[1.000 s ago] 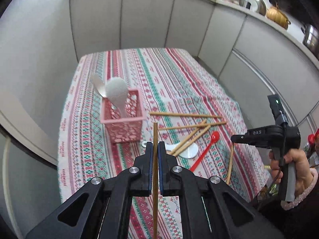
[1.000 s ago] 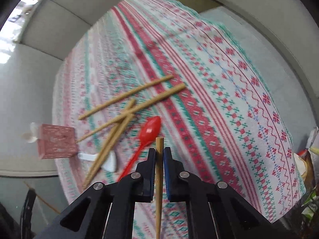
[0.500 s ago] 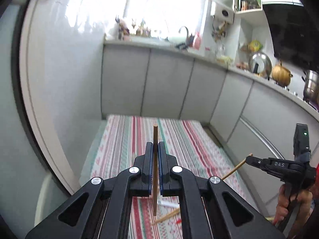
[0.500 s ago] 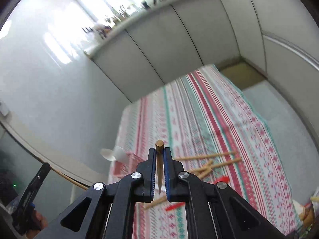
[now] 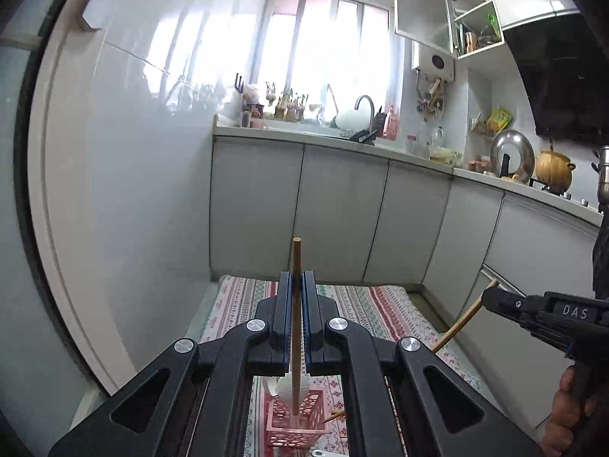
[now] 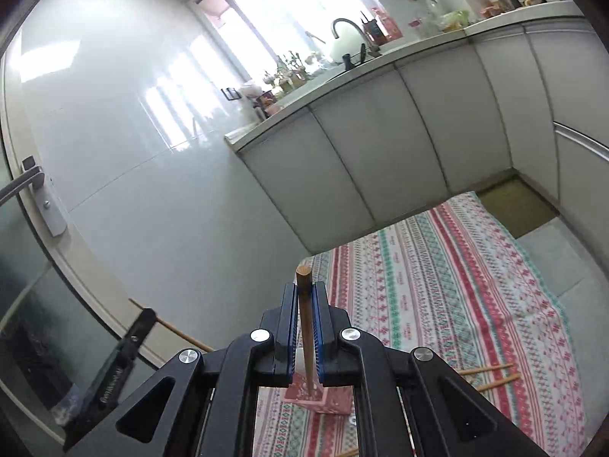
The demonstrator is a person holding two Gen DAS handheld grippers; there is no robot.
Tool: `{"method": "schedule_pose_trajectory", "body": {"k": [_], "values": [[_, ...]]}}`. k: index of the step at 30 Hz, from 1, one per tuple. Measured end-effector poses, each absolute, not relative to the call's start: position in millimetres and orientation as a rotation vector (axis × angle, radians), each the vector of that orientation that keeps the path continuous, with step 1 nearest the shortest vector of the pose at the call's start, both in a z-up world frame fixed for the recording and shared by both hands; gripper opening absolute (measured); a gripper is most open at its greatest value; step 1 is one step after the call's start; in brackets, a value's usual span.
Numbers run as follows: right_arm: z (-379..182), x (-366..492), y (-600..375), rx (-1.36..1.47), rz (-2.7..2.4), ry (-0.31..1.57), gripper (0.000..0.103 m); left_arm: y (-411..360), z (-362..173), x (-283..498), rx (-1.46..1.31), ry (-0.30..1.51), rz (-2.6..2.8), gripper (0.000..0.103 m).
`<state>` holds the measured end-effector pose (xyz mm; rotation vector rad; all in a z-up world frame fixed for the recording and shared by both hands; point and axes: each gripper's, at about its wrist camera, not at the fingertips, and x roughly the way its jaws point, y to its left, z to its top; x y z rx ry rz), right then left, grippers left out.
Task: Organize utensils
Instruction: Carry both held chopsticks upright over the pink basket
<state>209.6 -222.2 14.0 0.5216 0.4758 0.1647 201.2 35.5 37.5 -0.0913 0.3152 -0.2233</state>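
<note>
Two plain wooden chopsticks, round-ended, each upright, long axis 6 to 12 o'clock: left chopstick (image 5: 296, 304) clamped in left gripper (image 5: 296, 285); right chopstick (image 6: 305, 316) clamped in right gripper (image 6: 304, 297), above pink basket (image 5: 291, 424).

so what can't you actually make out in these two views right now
- Left wrist view: the left gripper hides most of the pink basket and what stands in it.
- Right wrist view: the right gripper covers the basket top; the loose chopsticks are mostly hidden.
- Both held chopsticks: lower ends are hard to trace.
</note>
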Motion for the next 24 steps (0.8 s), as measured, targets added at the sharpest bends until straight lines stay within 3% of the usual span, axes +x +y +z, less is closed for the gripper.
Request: {"method": "schedule_pose_trajectory", "body": {"k": [24], "values": [[-56.2, 268.4, -163.4, 0.379, 0.214, 0.605, 0.007, 19.7, -55.2, 279.5, -0.057, 0.563, -0.243, 0.005]]}}
